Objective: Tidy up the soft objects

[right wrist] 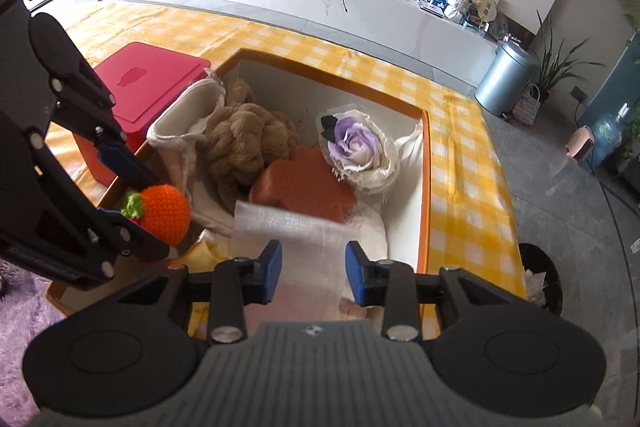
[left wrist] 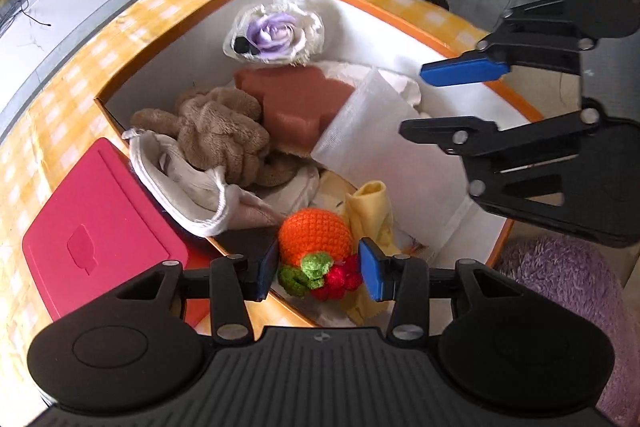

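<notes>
An orange-rimmed box (left wrist: 404, 15) (right wrist: 426, 187) holds soft things: a brown plush toy (left wrist: 224, 131) (right wrist: 244, 143), a reddish sponge (left wrist: 296, 103) (right wrist: 304, 187), a purple fabric rose (left wrist: 272, 33) (right wrist: 356, 143), white cloths and a yellow cloth (left wrist: 370, 211). My left gripper (left wrist: 320, 269) is shut on a crocheted orange fruit (left wrist: 316, 239) (right wrist: 164, 211) over the box's near corner. My right gripper (right wrist: 314, 267) is open above a white mesh bag (left wrist: 372, 123) (right wrist: 288, 231); it also shows in the left wrist view (left wrist: 440, 99).
The box sits on a yellow checked tablecloth (right wrist: 468, 163). A red lidded container (left wrist: 96, 235) (right wrist: 148, 79) stands beside the box. A purple fluffy rug (left wrist: 572, 291) lies near the box's corner. A grey bin (right wrist: 500, 79) stands on the floor beyond.
</notes>
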A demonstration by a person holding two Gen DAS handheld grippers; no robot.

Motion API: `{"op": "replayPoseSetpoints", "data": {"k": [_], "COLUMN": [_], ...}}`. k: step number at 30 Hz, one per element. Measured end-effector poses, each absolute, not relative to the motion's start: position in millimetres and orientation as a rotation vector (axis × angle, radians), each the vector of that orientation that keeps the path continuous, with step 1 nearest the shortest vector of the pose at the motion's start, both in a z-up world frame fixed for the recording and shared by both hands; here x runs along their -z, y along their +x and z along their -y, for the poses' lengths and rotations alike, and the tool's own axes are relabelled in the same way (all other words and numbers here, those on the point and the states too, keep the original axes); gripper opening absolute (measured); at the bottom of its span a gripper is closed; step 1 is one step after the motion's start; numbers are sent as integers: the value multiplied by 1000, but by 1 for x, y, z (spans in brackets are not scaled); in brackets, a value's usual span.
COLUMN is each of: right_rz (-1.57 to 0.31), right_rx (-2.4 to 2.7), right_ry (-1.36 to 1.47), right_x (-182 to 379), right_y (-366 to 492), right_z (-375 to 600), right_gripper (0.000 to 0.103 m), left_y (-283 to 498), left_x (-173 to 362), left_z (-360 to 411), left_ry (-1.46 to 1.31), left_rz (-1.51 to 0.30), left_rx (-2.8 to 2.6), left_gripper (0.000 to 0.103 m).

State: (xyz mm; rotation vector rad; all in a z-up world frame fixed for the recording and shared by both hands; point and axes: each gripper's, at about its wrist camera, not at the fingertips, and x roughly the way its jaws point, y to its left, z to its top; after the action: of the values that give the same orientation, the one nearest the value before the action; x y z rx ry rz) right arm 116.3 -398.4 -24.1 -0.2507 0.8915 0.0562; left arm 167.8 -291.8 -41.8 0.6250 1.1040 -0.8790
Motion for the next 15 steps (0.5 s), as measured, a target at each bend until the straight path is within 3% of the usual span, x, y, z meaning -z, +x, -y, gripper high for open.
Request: {"op": "replayPoseSetpoints", "data": {"k": [12, 15], "right_rz": [-884, -864], "right_rx": [-20, -3], "right_ry": [-188, -189], "right_x": [5, -8], "right_y": [93, 85], "right_z": [407, 404], "right_gripper": [43, 54], "left_y": [150, 138], "left_x": [17, -5], "left_z": [286, 275], "left_ry": [649, 623], "left_rz": [-1040, -976], "left_rx": [859, 861], "left_gripper": [55, 55]}}
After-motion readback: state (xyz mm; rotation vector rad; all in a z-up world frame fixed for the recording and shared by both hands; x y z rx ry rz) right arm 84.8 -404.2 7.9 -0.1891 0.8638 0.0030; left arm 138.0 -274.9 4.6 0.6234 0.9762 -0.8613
